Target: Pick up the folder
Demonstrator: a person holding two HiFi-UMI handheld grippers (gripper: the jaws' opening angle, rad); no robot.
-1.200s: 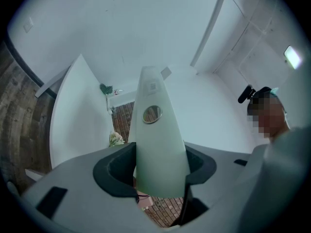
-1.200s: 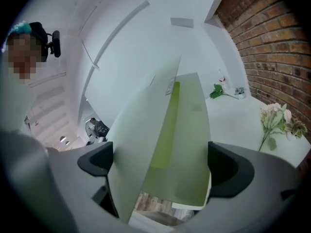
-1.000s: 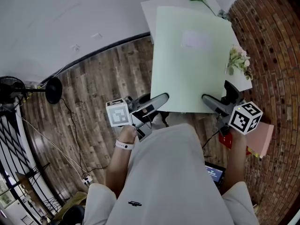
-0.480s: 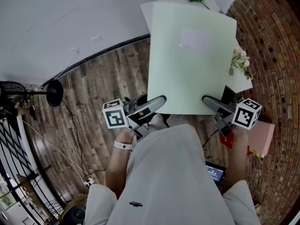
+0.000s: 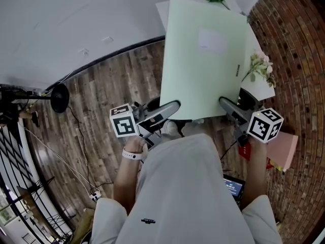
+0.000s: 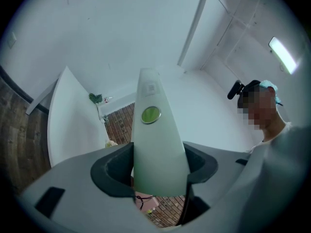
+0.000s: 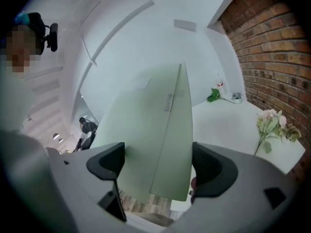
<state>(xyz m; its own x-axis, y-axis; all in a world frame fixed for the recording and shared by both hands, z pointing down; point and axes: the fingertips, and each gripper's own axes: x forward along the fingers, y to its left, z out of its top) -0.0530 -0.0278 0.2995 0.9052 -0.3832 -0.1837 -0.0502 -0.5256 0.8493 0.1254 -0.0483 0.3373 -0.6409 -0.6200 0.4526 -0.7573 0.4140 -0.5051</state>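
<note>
We hold the folder (image 5: 203, 65) with both tools, one at each lower corner. It is pale green and rises up and away from the fingers.

In the left gripper (image 6: 159, 171) view the folder comes between the fingers (image 6: 114, 171) edge-on, its rounded back towards us. A dark pad lies against it on either side, so this gripper clamps the folder. Its jaws have just been opening a little, and the folder sits between them. Just beyond the fingertips, on the folder's back, is a round green disc (image 6: 150, 114). Further up is a small white label (image 6: 151, 87), its print too small for us to read.

In the right gripper (image 7: 158, 166) view the folder's two leaves gape slightly between the fingers (image 7: 109, 161). These jaws have just been closing. The left pad touches one leaf and the right pad sits at the edge of the other, so they grip the folder. Above the fingertips a narrow grey strip (image 7: 168, 102) runs along the folder's edge. We can read nothing on it.

The head view shows a pale rectangular label (image 5: 210, 39) on the folder's face, far from both sets of fingers, and we cannot tell whether it bears writing.

Beyond the right fingers and to their right lies the white table (image 7: 228, 125) with a spray of pale flowers (image 7: 272, 123).
</note>
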